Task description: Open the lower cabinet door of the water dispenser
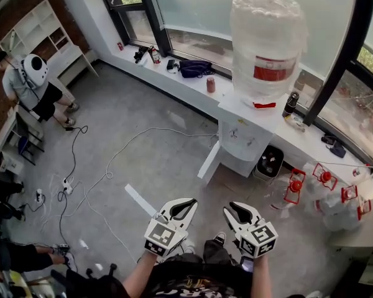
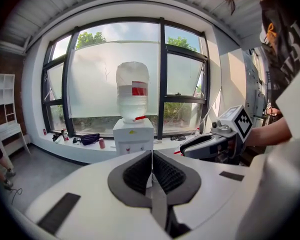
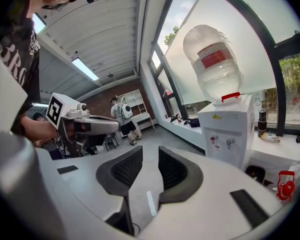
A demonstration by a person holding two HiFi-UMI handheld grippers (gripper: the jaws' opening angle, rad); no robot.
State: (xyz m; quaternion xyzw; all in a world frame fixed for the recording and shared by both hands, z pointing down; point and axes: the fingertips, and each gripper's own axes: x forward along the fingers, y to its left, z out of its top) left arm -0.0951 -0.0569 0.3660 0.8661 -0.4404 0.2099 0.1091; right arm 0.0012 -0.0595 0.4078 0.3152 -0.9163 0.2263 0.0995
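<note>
Seen from the head view, the water dispenser [image 1: 247, 132] stands against the low window sill [image 1: 174, 79], with its upturned bottle [image 1: 267, 42] wrapped in clear film. A white panel [image 1: 209, 162] angles out from the dispenser's lower front down to the floor (it reads as the lower cabinet door swung open). Neither gripper view shows that part: each gripper's own body covers the foot of the dispenser, so only its upper part and the bottle appear there. Only the right gripper view shows the ribbed ceiling [image 3: 105, 29] and its strip light [image 3: 85, 69]. Only the left gripper view faces the dark-framed window head on.

The floor [image 1: 143, 135] is grey and crossed by white cables [image 1: 112, 166]. A dark bag [image 1: 196, 68] lies on the sill, and clear jugs [image 1: 323, 182] with red handles sit at the right. At the far left, a person [image 1: 31, 82] with a white backpack stands near a white shelf unit [image 1: 34, 30].

Both grippers are held in the air, well apart from the dispenser and touching nothing. The left gripper [image 1: 189, 201] has its ribbed pads [image 2: 137, 171] pressed together, with nothing caught between them. The right gripper [image 1: 230, 207] holds its pads [image 3: 172, 169] a narrow gap apart, and only its own white body shows in the gap.
</note>
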